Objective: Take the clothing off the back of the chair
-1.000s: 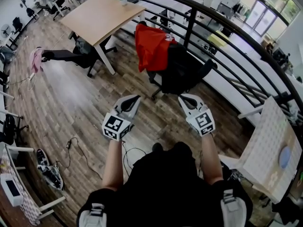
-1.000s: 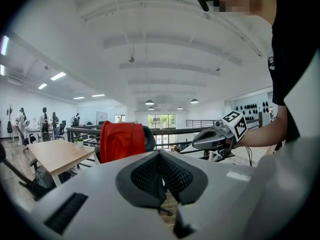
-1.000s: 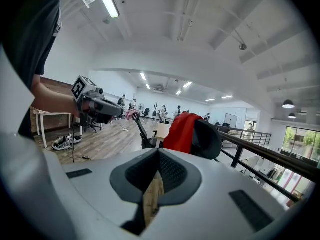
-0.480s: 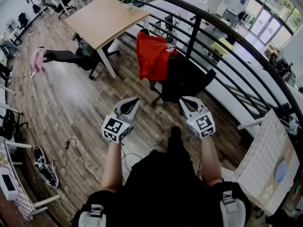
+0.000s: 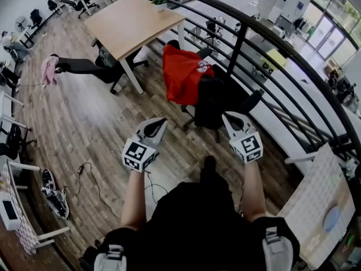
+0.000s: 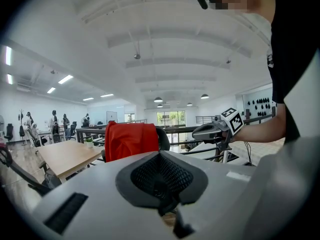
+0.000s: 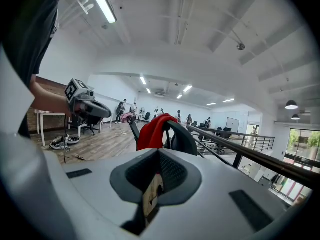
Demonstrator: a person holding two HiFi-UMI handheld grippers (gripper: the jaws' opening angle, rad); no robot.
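Black shirt; white left gripper, right gripper; square-marker cubes.

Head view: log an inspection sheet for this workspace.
Surface: wooden plank floor.
Job's things: red garment draped over the back of the black chair, not yet touched.
Clutter: pink cloth hanging at far left; what look like shoes on the floor.
Grippers: left gripper and right gripper both shut, empty, short of the chair.
Cables: black cable lying on the floor at left.
Surroundings: wooden table beyond the chair; black railing at right.
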